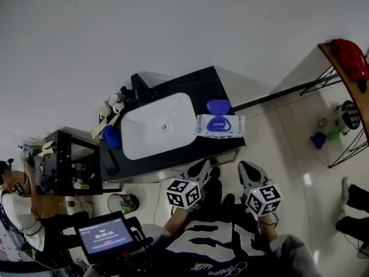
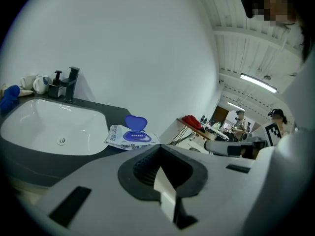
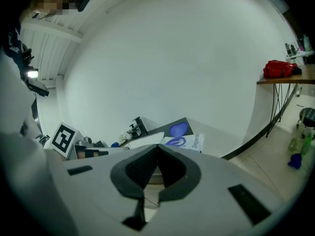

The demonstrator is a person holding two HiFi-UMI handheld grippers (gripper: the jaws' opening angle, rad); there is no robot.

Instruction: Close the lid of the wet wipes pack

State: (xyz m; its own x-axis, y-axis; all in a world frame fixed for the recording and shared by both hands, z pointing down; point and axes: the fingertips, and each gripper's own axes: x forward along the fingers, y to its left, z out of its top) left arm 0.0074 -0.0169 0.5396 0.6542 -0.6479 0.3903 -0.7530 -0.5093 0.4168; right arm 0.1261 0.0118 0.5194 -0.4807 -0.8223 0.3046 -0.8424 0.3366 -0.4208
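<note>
The wet wipes pack (image 1: 219,125) lies flat on the black counter (image 1: 199,79), just right of the basin. Its blue heart-shaped lid (image 1: 218,106) stands open, tipped back toward the wall. The left gripper view also shows the pack (image 2: 129,137) and its lid (image 2: 136,122). In the right gripper view the pack (image 3: 189,142) and lid (image 3: 179,129) sit beyond the jaws. My left gripper (image 1: 204,165) and right gripper (image 1: 245,166) hover in front of the counter's near edge, short of the pack. On both the left gripper (image 2: 160,147) and the right gripper (image 3: 157,146), the jaws are closed together, holding nothing.
A white basin (image 1: 157,126) fills the counter's middle, with a black faucet (image 1: 140,88), small bottles and a blue item (image 1: 111,136) at its left. A black shelf unit (image 1: 72,163) stands left. A wooden table with a red bag (image 1: 349,56) stands right. A person (image 1: 17,203) sits far left.
</note>
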